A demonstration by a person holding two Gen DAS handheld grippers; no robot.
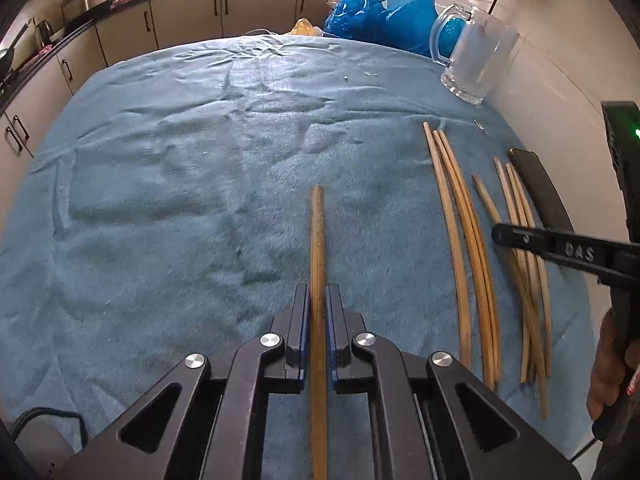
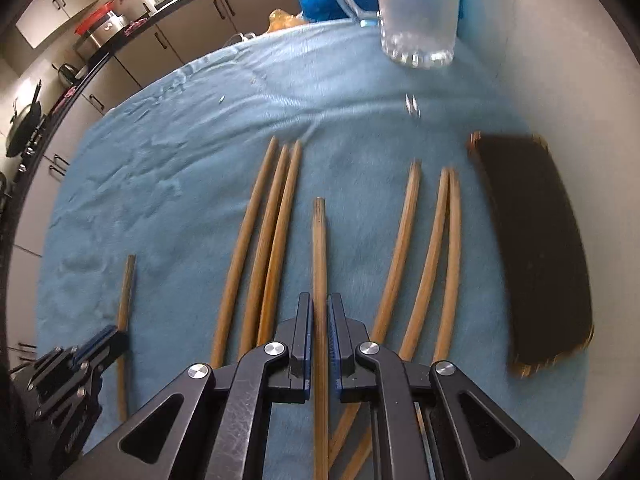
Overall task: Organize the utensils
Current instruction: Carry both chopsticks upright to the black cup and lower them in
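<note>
Setting: kitchen worktop draped in a blue towel (image 1: 180, 184), cabinets along the far wall.
Receptacle: glass mug (image 1: 474, 58), upright at about 1 o'clock on the towel in the left wrist view; no chopstick shows inside it.
Loose stock, first group: three chopsticks (image 2: 264, 240) lying side by side, at 11 o'clock from the right gripper.
Loose stock, second group: three more chopsticks (image 2: 428, 256) at 1 o'clock from the right gripper, their near ends crossing under it.
Other item: dark flat case (image 2: 536, 248) at 3 o'clock, at the towel's right edge; what it is I cannot tell.
Left gripper (image 1: 317, 300): fingers drawn together on a single chopstick (image 1: 317, 240), which runs straight out toward 12 o'clock, apart from the rest.
Right gripper (image 2: 320, 308): fingers likewise clamped on one chopstick (image 2: 319, 248), lying between the two loose groups.
Contact with towel: whether either held stick is lifted clear cannot be told.
Progress: early, by my judgement; nothing is yet in the mug, two sticks are gripped, six lie loose.
Remaining: gather the sticks and stand them in the mug, if that is the intended holder.
Person: one hand (image 1: 608, 364) visible on the right gripper's handle at 4 o'clock.
</note>
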